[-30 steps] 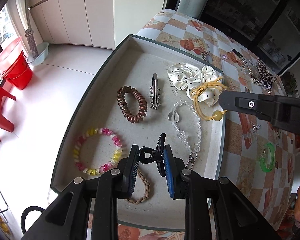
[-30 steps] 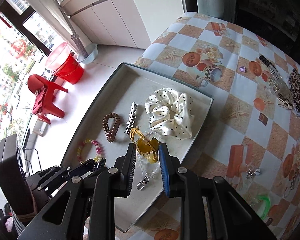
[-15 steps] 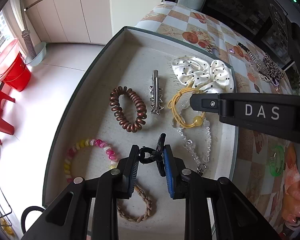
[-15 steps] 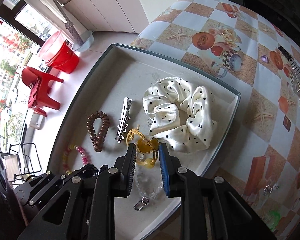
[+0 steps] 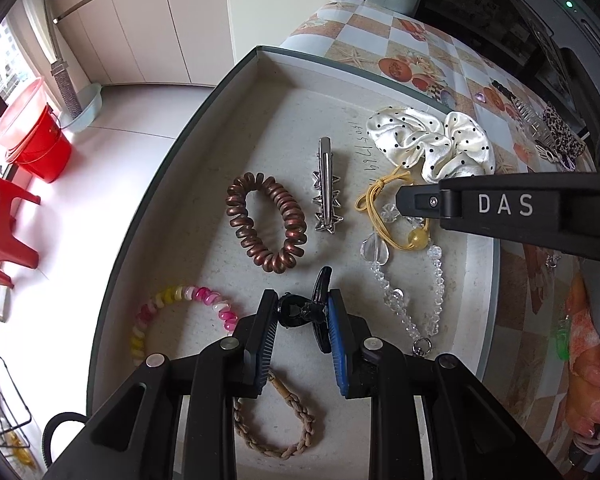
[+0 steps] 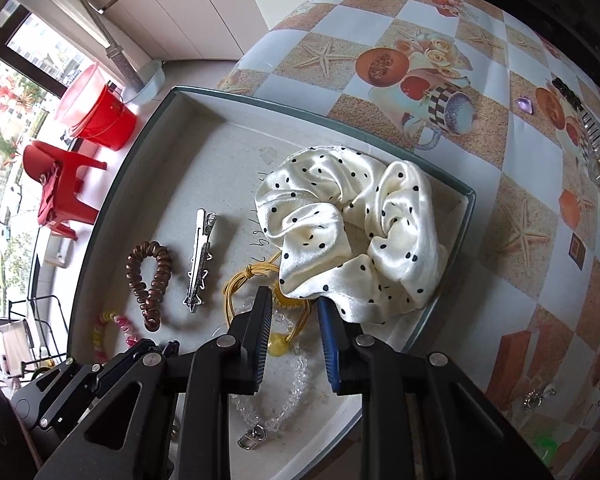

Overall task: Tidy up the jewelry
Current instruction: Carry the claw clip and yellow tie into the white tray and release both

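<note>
My left gripper [image 5: 302, 316] clamps a black clip [image 5: 314, 312]; my right gripper [image 6: 292, 334] clamps a yellow tie [image 6: 256, 292]; scrunchie [image 6: 352, 236] just ahead; crystal chain [image 6: 284, 396] beneath.

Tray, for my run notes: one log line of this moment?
left tool: holds black clip | right tool: yellow hair tie between pads, over tray

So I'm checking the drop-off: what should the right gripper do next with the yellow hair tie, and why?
Probably open the right gripper and let go. The yellow hair tie already lies on the tray floor, draped over the clear bead bracelet beside the polka-dot scrunchie, so it has little left to travel.
</note>
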### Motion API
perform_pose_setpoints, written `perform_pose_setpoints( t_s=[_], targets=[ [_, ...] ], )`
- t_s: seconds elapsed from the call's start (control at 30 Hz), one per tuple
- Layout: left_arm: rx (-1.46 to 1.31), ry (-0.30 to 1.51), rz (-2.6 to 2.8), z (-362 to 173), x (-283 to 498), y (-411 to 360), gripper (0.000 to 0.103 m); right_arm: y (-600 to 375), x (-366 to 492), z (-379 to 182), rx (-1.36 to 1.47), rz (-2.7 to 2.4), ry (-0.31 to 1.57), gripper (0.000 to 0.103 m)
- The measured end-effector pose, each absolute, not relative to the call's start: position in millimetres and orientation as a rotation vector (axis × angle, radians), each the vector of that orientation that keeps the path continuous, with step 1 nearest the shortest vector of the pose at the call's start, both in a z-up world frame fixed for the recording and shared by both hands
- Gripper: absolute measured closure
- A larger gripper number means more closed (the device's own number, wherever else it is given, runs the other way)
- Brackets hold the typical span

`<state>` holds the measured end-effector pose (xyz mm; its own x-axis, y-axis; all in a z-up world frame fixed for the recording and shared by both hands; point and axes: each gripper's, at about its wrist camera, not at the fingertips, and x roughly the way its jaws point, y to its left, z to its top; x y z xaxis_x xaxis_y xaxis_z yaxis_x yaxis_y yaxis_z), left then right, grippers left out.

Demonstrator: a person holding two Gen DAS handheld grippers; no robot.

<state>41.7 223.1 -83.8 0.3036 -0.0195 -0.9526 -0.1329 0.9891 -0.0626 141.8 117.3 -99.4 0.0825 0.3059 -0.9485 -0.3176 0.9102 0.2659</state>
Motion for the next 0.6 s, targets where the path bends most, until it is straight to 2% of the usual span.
perform_pose_setpoints(
  t_s=[0.13,0.17,0.23,0.3,0.4,0.6],
  targets=[
    [-0.123,1.267,0.089,-83.7,42.2,221.0,0.075,118.2,144.3,-99.2,0.014,0.485,1.427,0.076],
    [-0.121,1.267,0.091,-83.5,42.0,220.8,0.075,116.5,143.4,-96.8,0.019,0.489,1.424,0.074],
    [-0.116,1.267,0.098,-82.8,41.7,220.5,0.075,109.8,143.7,-89.7,0.036,0.501,1.414,0.062],
    [-0.111,1.268,0.103,-81.9,41.3,220.3,0.075,107.8,142.8,-82.5,0.052,0.514,1.404,0.057],
    [-0.105,1.268,0.11,-79.6,40.5,220.3,0.075,101.7,140.3,-72.7,0.074,0.526,1.393,0.054],
    [-0.091,1.268,0.118,-75.4,41.0,215.7,0.075,78.3,132.8,-52.0,0.156,0.541,1.374,0.042]
  ],
)
